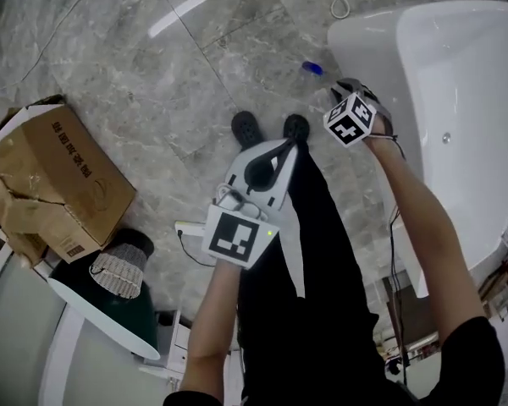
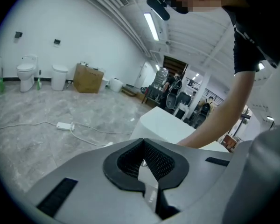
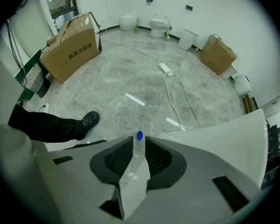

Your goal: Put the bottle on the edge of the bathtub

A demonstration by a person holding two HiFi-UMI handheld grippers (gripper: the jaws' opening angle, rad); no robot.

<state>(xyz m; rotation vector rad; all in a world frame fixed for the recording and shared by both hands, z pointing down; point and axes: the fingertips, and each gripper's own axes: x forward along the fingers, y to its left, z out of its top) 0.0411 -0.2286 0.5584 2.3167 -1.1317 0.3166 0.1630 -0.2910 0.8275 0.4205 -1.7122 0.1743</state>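
Observation:
A clear bottle with a blue cap (image 1: 311, 71) stands on the grey marble floor, close to the white bathtub (image 1: 457, 100). My right gripper (image 1: 328, 93) reaches down to it. In the right gripper view the bottle (image 3: 139, 146) sits between the two black pads, which press on its sides, with the cap poking out beyond the tips; the tub's rim (image 3: 214, 134) is just to the right. My left gripper (image 1: 271, 155) hangs over the person's legs, shut with nothing in it. The left gripper view has its pads (image 2: 154, 160) meeting, with the tub (image 2: 168, 125) beyond.
A large cardboard box (image 1: 55, 176) and a dark green stand with a woven basket (image 1: 118, 265) are on the left. The person's black shoes (image 1: 247, 129) stand near the bottle. A power strip with its white cable (image 3: 165, 69) crosses the floor; toilets (image 3: 158, 24) line the far wall.

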